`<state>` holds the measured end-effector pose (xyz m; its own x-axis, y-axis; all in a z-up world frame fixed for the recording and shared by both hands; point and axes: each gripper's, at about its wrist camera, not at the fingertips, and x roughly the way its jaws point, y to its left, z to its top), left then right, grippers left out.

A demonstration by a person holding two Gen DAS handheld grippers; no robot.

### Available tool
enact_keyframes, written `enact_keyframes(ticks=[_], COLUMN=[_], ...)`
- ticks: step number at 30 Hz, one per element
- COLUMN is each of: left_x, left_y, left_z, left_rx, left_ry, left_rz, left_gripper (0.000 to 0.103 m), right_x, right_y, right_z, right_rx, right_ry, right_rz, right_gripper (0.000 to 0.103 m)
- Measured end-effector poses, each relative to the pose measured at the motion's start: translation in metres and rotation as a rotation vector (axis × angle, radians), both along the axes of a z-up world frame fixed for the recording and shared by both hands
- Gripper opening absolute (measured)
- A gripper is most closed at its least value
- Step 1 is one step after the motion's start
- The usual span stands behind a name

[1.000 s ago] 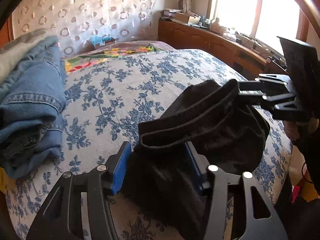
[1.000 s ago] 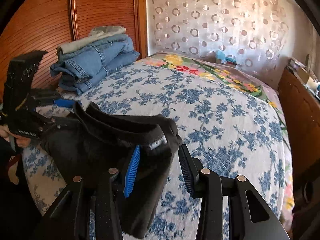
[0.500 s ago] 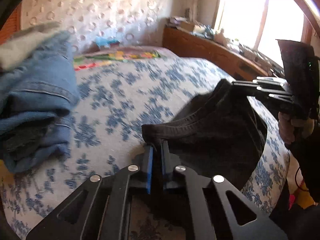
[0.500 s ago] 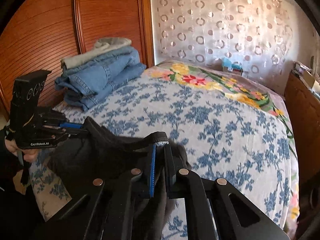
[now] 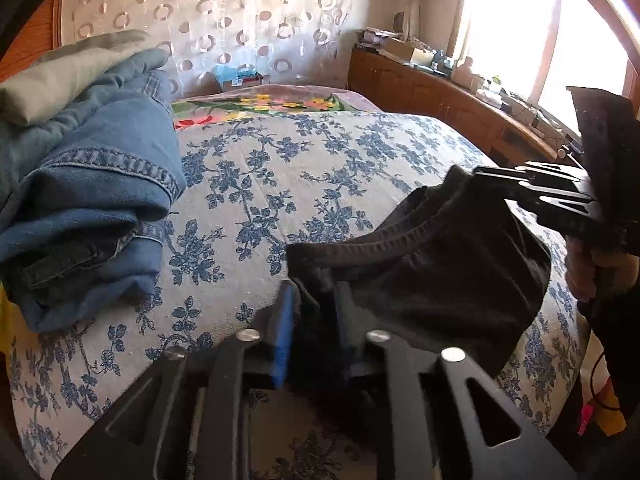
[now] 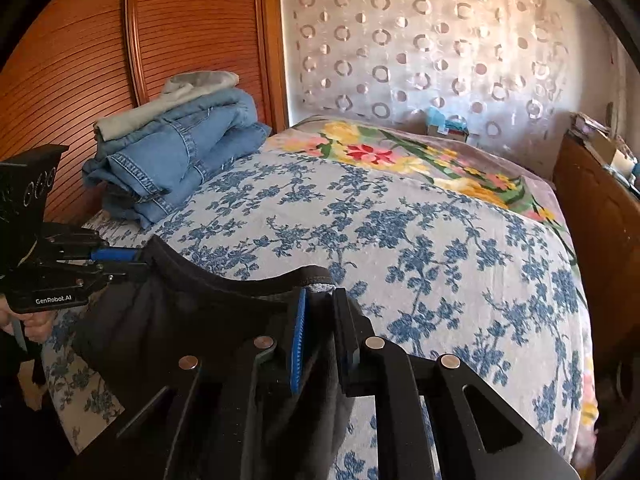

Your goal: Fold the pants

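Blue-flowered bedspread (image 5: 280, 184) fills the left wrist view, where the left gripper (image 5: 314, 320) pinches one end of the black pants (image 5: 432, 272), their waistband stretched rightward to the right gripper (image 5: 492, 178). From the right wrist, that gripper (image 6: 320, 320) clamps the other end; the dark, limp pants hang along the near bed edge, with folded jeans (image 6: 176, 160) stacked beyond.

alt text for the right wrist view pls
The right gripper pinches one end of the black pants waistband while the left gripper clamps the other, holding it above a blue-floral bedspread. Folded jeans sit stacked by the wooden wardrobe.
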<state>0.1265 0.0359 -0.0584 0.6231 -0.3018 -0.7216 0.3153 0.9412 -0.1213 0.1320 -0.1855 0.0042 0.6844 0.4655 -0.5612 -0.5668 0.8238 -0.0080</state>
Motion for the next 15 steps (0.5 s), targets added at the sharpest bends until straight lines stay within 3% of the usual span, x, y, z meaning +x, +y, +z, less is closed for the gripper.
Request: enact_keyframes(ticks=[2,3,7,14,15], left_x=[-0.002,-0.002,-0.008,-0.017,-0.018], left_y=[0.001,0.001,-0.001,-0.004,-0.004], left_z=[0.001,0.001,0.002,-0.002,-0.003], left_rx=[-0.005,-0.012,-0.002,0.009,0.013], left_ry=[-0.004,-0.006,0.002,0.01,0.014], left_rz=[0.003,0.004,-0.001,-0.008,-0.011], left_gripper=[0.045,0.047,0.047,0.048,0.052], right_x=[-0.005,-0.007,-0.015,-0.021,-0.023], right_y=[-0.003,-0.005,-0.009,-0.014,-0.013], right_z=[0.001,0.001,0.003,-0.001,-0.002], right_rx=[0.002,0.003,0.004,0.005,0.003], right_ry=[-0.001,-0.001,-0.005,0.011,0.012], right_rz=[-0.005,-0.009,-0.033,-0.043,-0.043], right_gripper=[0.019,0.021,0.042,0.047,0.048])
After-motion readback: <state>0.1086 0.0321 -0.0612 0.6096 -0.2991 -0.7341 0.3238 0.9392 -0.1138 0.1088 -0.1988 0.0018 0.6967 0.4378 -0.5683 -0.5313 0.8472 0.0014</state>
